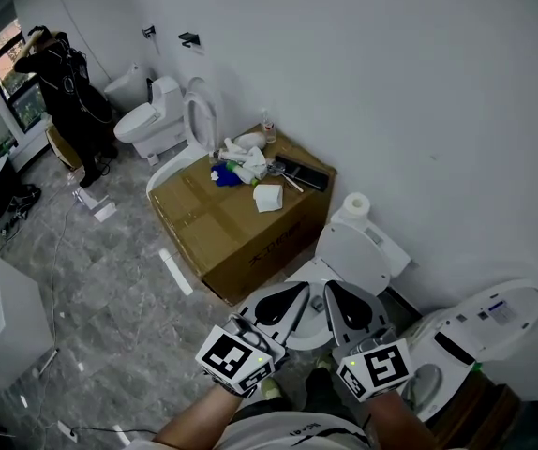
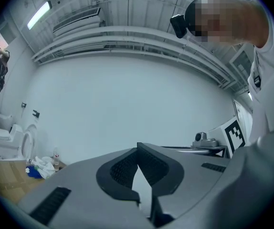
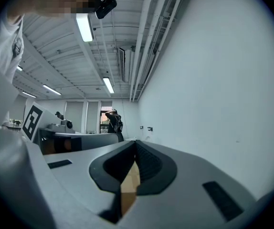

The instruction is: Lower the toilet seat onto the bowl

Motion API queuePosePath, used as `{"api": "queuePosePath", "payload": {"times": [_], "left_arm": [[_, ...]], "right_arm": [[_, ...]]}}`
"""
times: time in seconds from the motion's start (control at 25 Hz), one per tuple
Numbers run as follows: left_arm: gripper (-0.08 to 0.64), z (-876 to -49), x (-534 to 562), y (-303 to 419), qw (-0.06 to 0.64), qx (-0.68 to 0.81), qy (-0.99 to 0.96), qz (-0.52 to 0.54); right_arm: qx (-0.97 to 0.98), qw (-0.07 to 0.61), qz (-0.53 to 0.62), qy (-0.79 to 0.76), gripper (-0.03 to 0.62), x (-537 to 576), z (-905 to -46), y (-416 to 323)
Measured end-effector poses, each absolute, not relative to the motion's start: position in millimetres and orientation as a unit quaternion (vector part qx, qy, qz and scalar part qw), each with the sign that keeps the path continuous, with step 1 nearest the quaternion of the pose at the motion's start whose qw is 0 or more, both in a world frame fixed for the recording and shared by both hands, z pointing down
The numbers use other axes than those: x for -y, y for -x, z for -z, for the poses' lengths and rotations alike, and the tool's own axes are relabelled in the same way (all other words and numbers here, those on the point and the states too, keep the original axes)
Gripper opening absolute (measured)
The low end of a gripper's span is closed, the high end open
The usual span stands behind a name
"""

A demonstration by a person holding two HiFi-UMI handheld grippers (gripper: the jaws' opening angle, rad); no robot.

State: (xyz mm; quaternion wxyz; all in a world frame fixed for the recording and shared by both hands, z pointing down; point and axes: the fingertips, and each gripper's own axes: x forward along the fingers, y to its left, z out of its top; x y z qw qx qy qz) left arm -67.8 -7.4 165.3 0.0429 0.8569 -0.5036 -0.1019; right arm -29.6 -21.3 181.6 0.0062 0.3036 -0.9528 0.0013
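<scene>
- Cardboard box [image 1: 236, 223] crowds the toilet's left side; a wide elbow swing could sweep the clutter off its top.
- Toilet seat [image 1: 351, 254] stands upright against the tank, above the bowl [image 1: 316, 336]; tipped forward unsupported, it would likely slam.
- Left gripper [image 1: 299, 291] and right gripper [image 1: 331, 291] hover before it, jaws together, empty; closed tips may skid off smooth plastic.
- Paper roll [image 1: 356, 204] on the tank could topple if jolted.

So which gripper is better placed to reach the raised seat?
Probably right: the right gripper, shut and empty, sits directly before the raised seat; the left gripper, also shut, lies off to its left.
</scene>
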Motion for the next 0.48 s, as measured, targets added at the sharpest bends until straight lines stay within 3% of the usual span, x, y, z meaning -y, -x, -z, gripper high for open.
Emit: {"api": "queuePosePath", "payload": {"times": [0.48], "left_arm": [[-0.003,-168.7,10.5,70.2,0.044,0.510,-0.853,0.103]], "right_arm": [[0.954,0.012,0.011,-0.301,0.016,23.8,-183.5,30.5]]}}
